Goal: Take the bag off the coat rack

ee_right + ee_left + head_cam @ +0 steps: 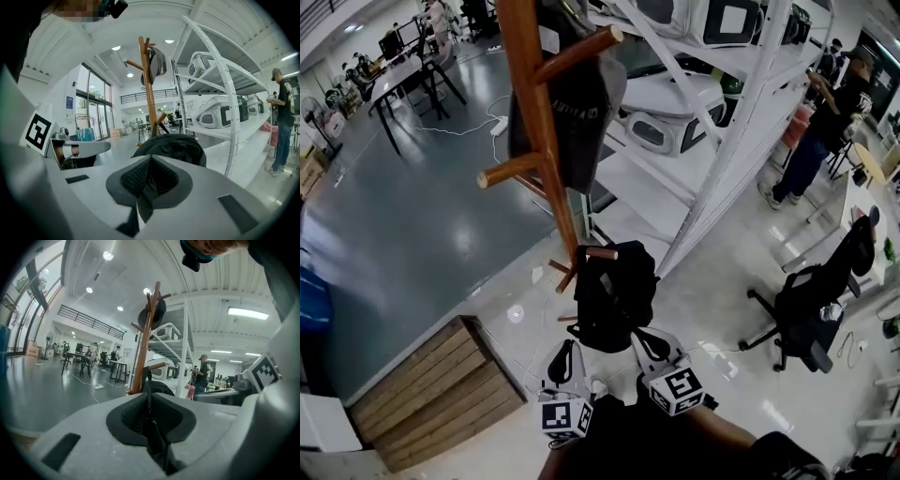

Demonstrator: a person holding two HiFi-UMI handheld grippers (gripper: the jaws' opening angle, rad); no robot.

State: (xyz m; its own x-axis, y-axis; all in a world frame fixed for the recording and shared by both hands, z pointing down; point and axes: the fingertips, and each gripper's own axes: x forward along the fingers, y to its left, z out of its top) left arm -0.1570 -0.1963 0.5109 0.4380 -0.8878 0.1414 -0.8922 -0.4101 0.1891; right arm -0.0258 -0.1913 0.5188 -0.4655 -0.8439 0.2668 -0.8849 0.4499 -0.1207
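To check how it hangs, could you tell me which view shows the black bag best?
The head view: the whole black bag shows, hanging on a low peg of the coat rack. The right gripper view shows only its upper part; the left, a sliver.

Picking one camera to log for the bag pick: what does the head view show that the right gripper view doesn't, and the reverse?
Only the head view: a wooden pallet on the floor and a black office chair. Only the right gripper view: tall windows and ceiling lights. Both: the coat rack, the black bag hanging low on it, the white shelving and a standing person in dark clothes.
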